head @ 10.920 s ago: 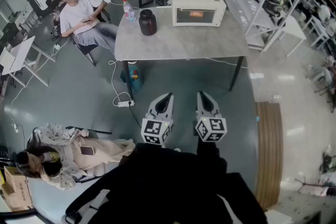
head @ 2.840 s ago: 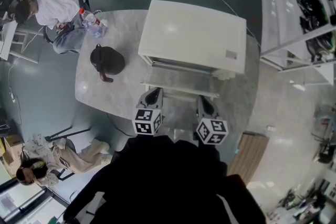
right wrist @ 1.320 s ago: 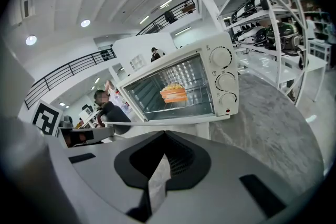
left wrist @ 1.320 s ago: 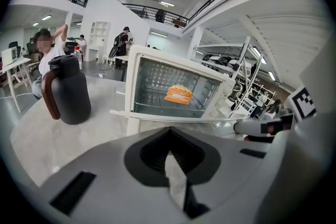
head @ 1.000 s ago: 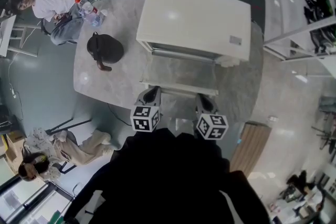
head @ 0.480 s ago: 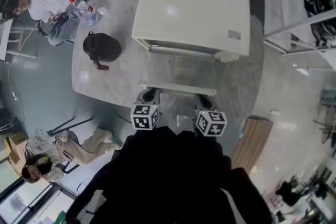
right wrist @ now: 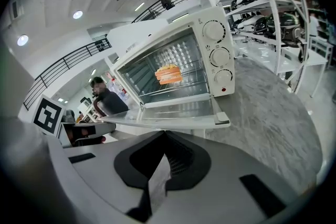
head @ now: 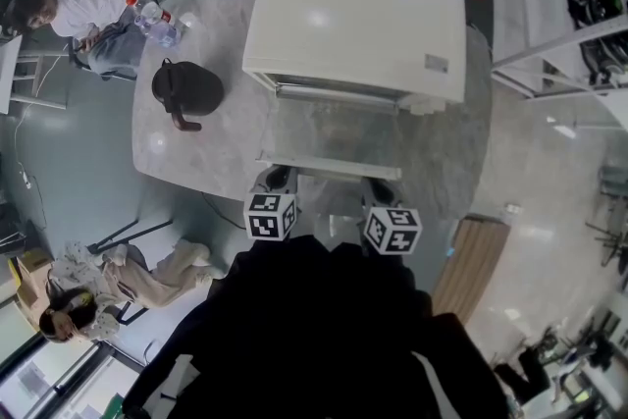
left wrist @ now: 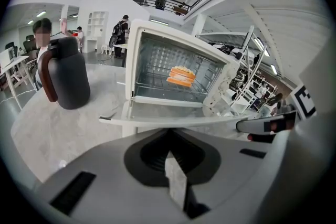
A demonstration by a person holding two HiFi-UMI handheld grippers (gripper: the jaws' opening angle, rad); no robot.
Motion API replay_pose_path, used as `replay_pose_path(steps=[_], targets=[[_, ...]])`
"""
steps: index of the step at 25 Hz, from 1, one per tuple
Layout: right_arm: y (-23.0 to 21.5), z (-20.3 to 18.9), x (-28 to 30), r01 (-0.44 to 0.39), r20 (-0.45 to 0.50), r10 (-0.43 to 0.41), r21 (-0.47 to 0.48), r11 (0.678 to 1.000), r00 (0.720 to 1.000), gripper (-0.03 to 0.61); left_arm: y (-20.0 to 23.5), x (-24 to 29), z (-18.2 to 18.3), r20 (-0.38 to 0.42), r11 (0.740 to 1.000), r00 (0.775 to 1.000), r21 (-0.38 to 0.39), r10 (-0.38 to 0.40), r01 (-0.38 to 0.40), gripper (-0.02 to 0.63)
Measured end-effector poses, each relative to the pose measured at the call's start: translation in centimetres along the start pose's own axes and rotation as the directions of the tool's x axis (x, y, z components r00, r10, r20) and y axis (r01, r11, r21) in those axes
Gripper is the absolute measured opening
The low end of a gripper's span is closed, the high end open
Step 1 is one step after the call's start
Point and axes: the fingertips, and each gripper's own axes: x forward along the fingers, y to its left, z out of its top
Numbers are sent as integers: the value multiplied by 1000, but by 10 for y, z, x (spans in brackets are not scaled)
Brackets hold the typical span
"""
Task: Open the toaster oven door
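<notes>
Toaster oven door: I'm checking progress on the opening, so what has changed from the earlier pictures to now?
The glass door of the white toaster oven swung down from shut to lying flat open. The left gripper and right gripper, jaws together, came from well back off the grey marbled table up to the door's front edge. The black jug and the oven stayed in place on the table.
</notes>
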Motion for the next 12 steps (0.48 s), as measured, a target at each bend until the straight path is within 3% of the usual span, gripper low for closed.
replay_pose_path(steps=[12], targets=[[-1,-12,6,4,-35,-4,2,1000,999,3,2,2,-14,-33,1000,999,-10,3,-3,3]])
